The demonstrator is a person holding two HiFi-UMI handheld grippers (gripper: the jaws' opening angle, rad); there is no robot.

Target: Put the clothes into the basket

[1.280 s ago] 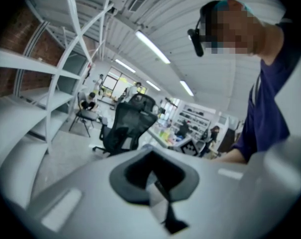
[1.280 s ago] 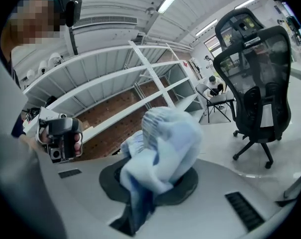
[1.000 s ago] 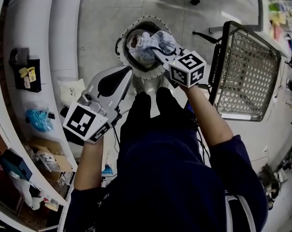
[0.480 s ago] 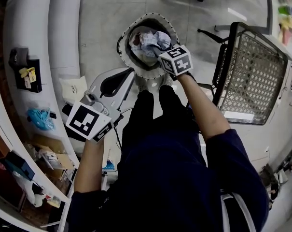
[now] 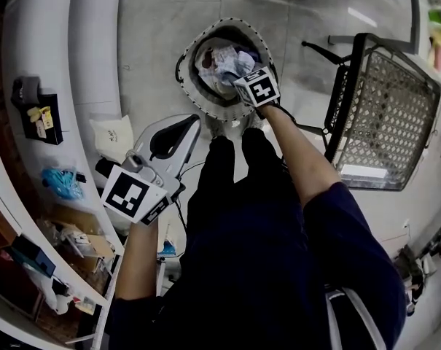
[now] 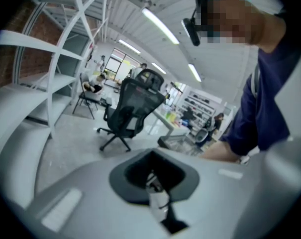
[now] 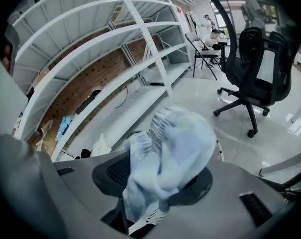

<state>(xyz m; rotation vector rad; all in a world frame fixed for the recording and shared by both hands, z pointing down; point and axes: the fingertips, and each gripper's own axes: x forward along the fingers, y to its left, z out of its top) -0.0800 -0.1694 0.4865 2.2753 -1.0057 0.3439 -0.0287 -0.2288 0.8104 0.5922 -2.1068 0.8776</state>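
A round basket [image 5: 200, 97] stands on the floor ahead of my feet with clothes in it. My right gripper [image 5: 242, 75] reaches down over its near rim. A light blue garment [image 5: 227, 60] [image 7: 175, 143] bulges out from between its jaws, blurred. These jaws have just been opening and stand apart, and the cloth's lower end lies loose in the gap. My left gripper [image 5: 191, 121] hangs lower left of the basket, beside my legs, jaws together and nothing in them; its marker cube [image 5: 133, 194] faces up.
A black-framed wire-mesh rack [image 5: 384, 119] stands right of the basket. Curved white shelves [image 5: 92, 57] run along the left, holding a black box [image 5: 34, 97] and a blue item [image 5: 60, 181]. A black office chair [image 7: 254, 78] stands beyond on the grey floor.
My right gripper has gone down to the basket with the blue garment, and its jaws have spread. The left gripper has sunk a little.
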